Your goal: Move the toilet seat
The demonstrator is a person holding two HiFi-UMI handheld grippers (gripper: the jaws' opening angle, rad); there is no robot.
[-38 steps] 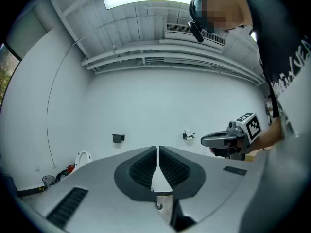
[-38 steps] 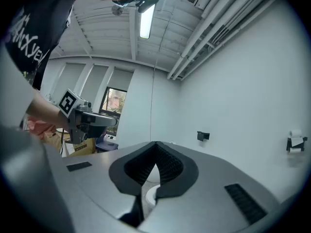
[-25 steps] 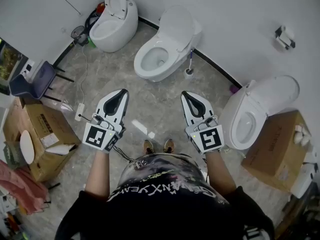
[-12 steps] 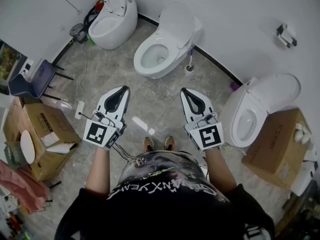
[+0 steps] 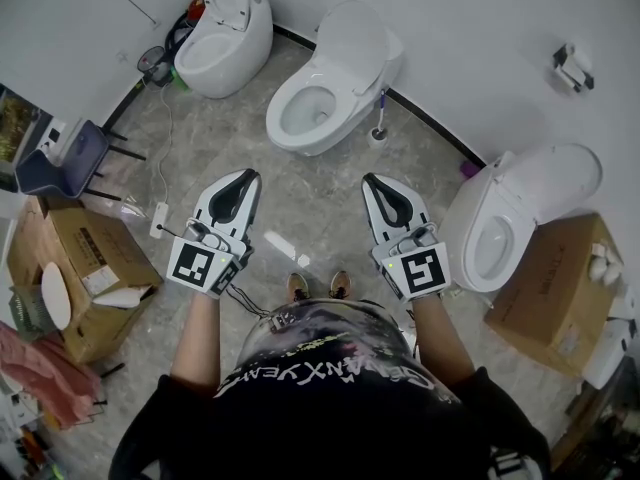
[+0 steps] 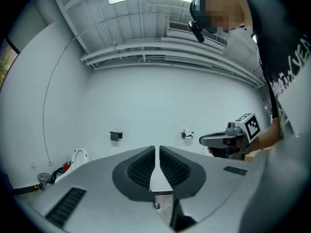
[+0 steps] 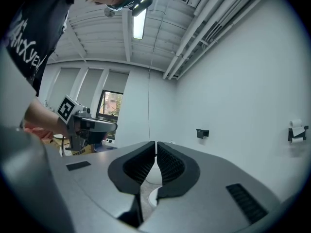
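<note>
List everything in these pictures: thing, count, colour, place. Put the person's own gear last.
toilets: three, white, along the walls: left toilet, middle toilet, right toilet
toilet brush: one, white, beside the middle toilet
cardboard boxes: two, brown: left box, right box
chair: one, dark, far left
power strip: one, white, on the grey floor
paper holder: one, on the wall, upper right
grippers: two, white and black, both shut and empty: left gripper, right gripper
shirt: one, dark, printed
</note>
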